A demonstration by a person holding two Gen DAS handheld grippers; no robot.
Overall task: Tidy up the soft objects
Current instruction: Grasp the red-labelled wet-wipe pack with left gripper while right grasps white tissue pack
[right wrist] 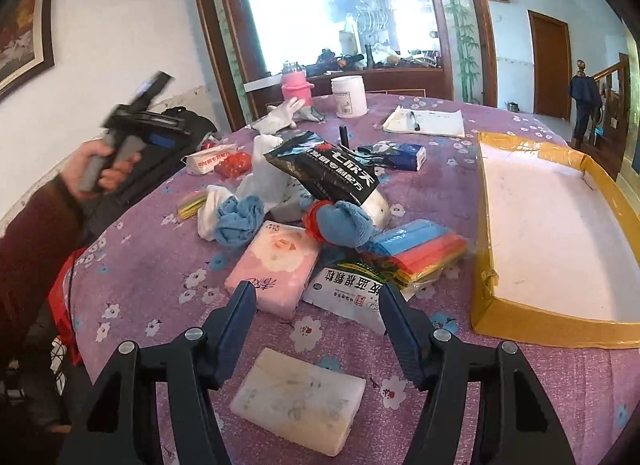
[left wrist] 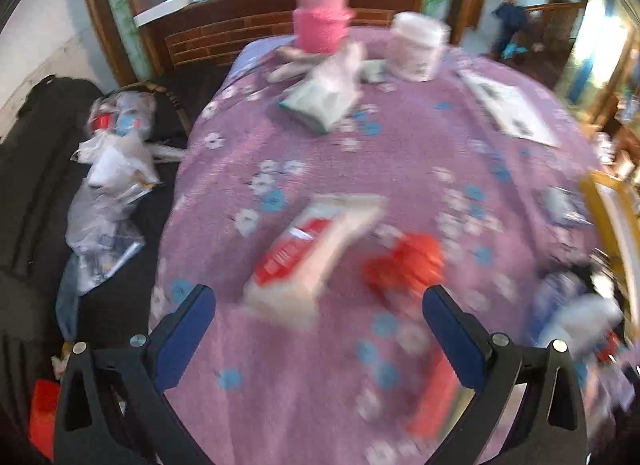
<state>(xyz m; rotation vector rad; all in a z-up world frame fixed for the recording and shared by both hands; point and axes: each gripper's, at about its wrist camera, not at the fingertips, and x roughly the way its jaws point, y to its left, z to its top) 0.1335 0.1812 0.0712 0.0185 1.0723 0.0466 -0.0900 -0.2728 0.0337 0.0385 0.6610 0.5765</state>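
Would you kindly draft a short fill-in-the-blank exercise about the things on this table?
1. The table is covered by a floral cloth whose main colour is ____.
2. The shallow cardboard tray at the right edge of the table holds ____.
3. Between the fingers of the right gripper lies a pale tissue pack that rests on the ____.
4. The jar beside the pink container has the colour ____.

Missing words: purple; nothing; table; white

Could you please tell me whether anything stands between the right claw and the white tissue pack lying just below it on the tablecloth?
Nothing visible does. The white tissue pack lies alone on the tablecloth, directly under the open right claw; the pink pack sits farther back.
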